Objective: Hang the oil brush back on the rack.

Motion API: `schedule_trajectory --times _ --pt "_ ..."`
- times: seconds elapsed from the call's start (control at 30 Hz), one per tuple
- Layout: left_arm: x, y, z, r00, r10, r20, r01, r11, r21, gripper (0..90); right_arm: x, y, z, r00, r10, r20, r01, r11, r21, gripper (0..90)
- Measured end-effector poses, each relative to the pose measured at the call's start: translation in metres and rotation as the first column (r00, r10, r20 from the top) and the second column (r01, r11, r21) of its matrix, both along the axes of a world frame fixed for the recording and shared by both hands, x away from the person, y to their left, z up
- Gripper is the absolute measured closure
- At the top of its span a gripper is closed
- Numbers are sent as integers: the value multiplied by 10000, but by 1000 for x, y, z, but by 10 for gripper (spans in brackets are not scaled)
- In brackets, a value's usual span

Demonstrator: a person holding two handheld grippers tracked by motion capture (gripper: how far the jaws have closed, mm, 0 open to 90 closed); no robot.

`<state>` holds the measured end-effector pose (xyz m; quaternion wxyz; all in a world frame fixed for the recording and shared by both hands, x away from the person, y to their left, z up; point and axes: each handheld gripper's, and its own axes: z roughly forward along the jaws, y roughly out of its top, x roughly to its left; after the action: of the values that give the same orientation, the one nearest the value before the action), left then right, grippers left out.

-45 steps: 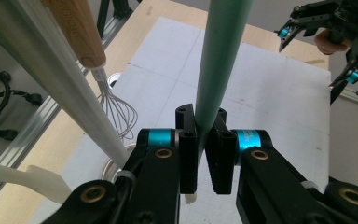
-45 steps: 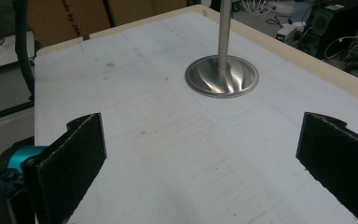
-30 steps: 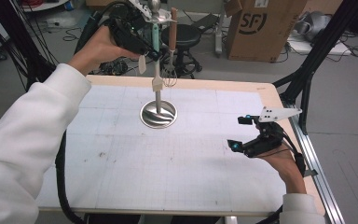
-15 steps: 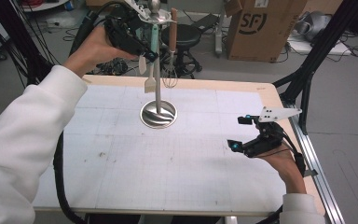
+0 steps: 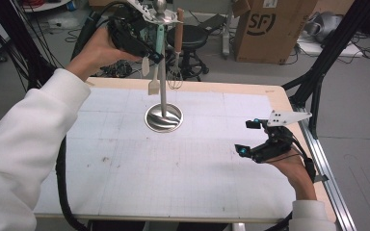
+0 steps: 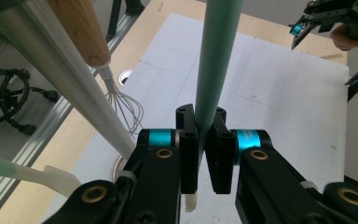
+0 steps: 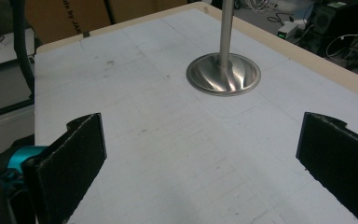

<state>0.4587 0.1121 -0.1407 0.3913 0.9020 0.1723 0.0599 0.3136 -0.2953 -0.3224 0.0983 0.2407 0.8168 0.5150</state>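
Note:
A metal utensil stand rises from a round base at the table's back middle. A mint-green-handled spatula hangs from its top, white blade down. My left gripper is raised beside the pole and shut on that green handle, which runs up between the pressed jaws of the left gripper. A wooden-handled whisk hangs next to it. My right gripper rests low at the table's right, open, nothing between its jaws. In its own view the right gripper faces the stand's base.
A second pale utensil hangs at the lower left of the left gripper view, near the stand's pole. A white gridded mat covers the table. Behind the table stand a cardboard box, a stool and floor cables. A black frame leg stands at right.

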Motion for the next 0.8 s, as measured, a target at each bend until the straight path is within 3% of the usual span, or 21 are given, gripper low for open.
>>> schedule_trajectory --times 0.2,0.53,0.8 --pt "0 -4 1 10000 -28 85 27 9999 141 846 2 2 -1 10000 -11 -40 11 10000 -34 0" --pt "-5 3 4 9996 -283 -72 283 9996 -65 845 3 5 -1 10000 26 -23 -26 10000 -72 0" --pt "-5 5 3 9992 -330 -206 331 9995 24 845 1 6 -1 10000 46 29 -45 9999 -95 0"
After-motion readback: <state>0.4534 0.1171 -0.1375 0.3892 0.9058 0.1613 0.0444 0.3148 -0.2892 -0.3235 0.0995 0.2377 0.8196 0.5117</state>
